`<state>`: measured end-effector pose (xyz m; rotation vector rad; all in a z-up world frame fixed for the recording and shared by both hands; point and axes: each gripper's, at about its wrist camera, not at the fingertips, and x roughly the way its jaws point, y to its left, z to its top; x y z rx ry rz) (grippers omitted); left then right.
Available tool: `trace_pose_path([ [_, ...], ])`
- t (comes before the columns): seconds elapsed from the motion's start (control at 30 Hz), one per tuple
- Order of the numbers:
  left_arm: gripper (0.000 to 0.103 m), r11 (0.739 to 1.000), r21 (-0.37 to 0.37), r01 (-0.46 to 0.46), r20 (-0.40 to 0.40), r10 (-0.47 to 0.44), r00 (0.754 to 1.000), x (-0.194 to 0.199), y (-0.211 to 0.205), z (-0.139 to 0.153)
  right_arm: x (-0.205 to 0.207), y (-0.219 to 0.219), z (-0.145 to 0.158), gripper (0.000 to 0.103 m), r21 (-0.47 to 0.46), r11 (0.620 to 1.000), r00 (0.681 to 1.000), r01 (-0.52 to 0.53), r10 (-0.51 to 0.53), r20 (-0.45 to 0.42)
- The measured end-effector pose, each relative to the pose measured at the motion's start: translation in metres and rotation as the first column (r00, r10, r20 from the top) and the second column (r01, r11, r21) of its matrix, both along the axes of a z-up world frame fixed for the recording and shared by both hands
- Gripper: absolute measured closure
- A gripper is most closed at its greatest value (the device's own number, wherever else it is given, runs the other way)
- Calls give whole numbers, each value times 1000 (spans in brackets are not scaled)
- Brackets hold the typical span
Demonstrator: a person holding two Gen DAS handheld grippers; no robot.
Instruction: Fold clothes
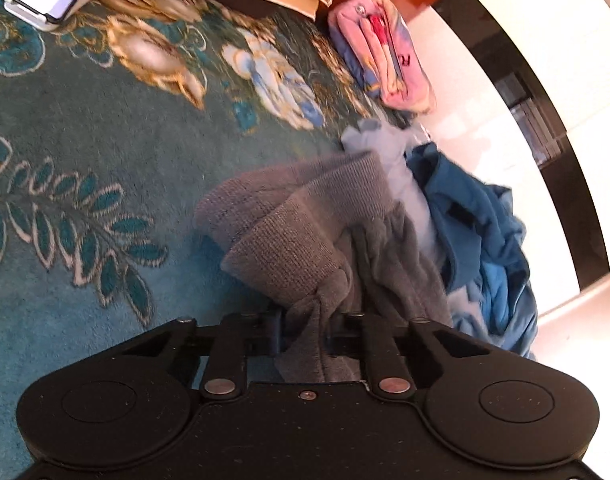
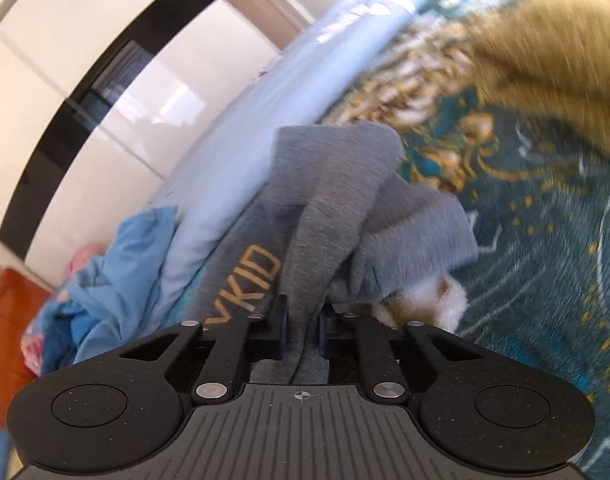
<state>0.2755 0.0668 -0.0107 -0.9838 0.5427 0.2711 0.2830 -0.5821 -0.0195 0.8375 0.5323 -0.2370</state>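
1. My left claw [image 1: 305,334] is clamped shut on a bunch of the grey sweatshirt [image 1: 317,232], whose ribbed cuffs sit mid-frame over the teal floral carpet [image 1: 105,152].
2. My right claw [image 2: 303,330] is likewise closed tight on grey sweatshirt [image 2: 333,200] fabric (gold lettering shows just left of centre).
3. A blue garment [image 1: 477,236] lies crumpled right of the sweatshirt; a folded pink garment [image 1: 385,52] rests at upper right.
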Motion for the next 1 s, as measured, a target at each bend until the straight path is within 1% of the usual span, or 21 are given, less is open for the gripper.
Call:
trace_pose_path([
  [0.03,92,1000,-4,-9,3,9,1000,0,1,4,-2,3,6,94,-14,1000,1000,-6,6,4],
  [0.1,93,1000,-15,-20,35,21,999,-4,4,14,-7,7,19,94,-22,1000,1000,-10,11,23],
  [0.2,94,1000,10,2,83,-2,997,-18,10,35,-23,17,38,94,-48,999,998,-25,27,52],
  [0.3,94,1000,20,22,109,-24,994,-43,30,51,-51,30,51,94,-66,997,996,-45,50,68],
  [0.4,94,999,33,27,87,-30,996,-70,56,48,-89,39,55,94,-70,996,996,-63,67,53],
  [0.5,93,1000,-5,21,32,-21,999,-93,76,28,-116,45,42,94,-59,995,997,-76,75,-4],
  [0.6,92,999,-43,30,-2,-30,1000,-104,82,12,-125,46,28,93,-34,996,996,-80,79,-49],
  [0.7,90,997,-60,37,-16,-38,999,-110,84,5,-127,43,25,92,-3,998,997,-64,63,-38],
  [0.73,88,998,-40,47,-22,-48,999,-110,84,8,-127,43,25,91,1,998,998,-59,59,-35],
  [0.77,84,998,-16,59,-30,-59,998,-110,84,12,-127,44,26,90,-3,998,998,-57,57,-37],
  [0.9,80,992,54,116,-45,-113,993,-116,86,26,-135,48,31,86,-43,997,997,-67,65,-43],
  [0.93,79,989,75,128,-51,-125,991,-118,87,29,-140,48,31,83,-51,996,997,-69,67,-39],
  [0.97,75,985,99,142,-57,-137,989,-121,88,32,-145,47,31,81,-53,996,997,-65,63,-35],
  [1.0,72,979,129,156,-60,-150,987,-124,89,35,-150,46,32,76,-58,997,998,-57,55,-34],
])
